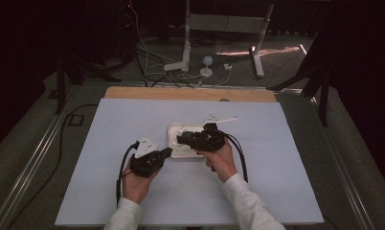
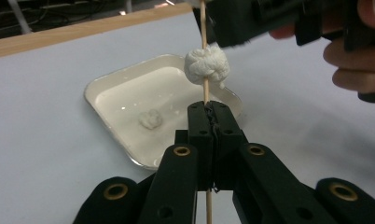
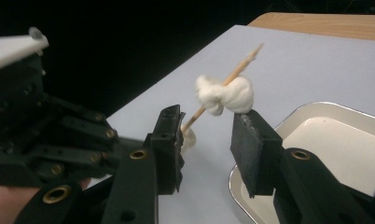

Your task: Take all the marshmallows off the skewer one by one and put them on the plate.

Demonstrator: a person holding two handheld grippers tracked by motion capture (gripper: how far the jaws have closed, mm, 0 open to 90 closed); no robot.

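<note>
Left gripper (image 2: 208,109): my jaws are closed on a wooden skewer (image 2: 204,28), which passes between the pads and stands upright in the left gripper view, its lower end running out below the jaws.
Skewer load: one white puffy lump (image 2: 206,65) is threaded on the stick, above my left jaws and clear of them.
Right gripper (image 3: 208,128): my jaws stand apart with nothing between them; the lump (image 3: 225,94) and stick (image 3: 227,79) hang just beyond the gap.
Right hand (image 1: 220,158): it holds its gripper (image 1: 181,139) over the tray, jaws pointing toward my left.
Left hand (image 1: 135,184): it holds its gripper (image 1: 168,152) at the tray's near left edge.
Tray (image 2: 101,84): a shallow white dish with rounded corners, lying flat on the pale sheet (image 1: 109,143) that covers the table.
Tray contents: a second white lump (image 2: 150,119) lies on the tray floor, apart from the skewer.
Table edge: a wooden strip (image 1: 133,92) shows along the far side of the sheet.
Contact between lump and right jaws: I cannot tell.
</note>
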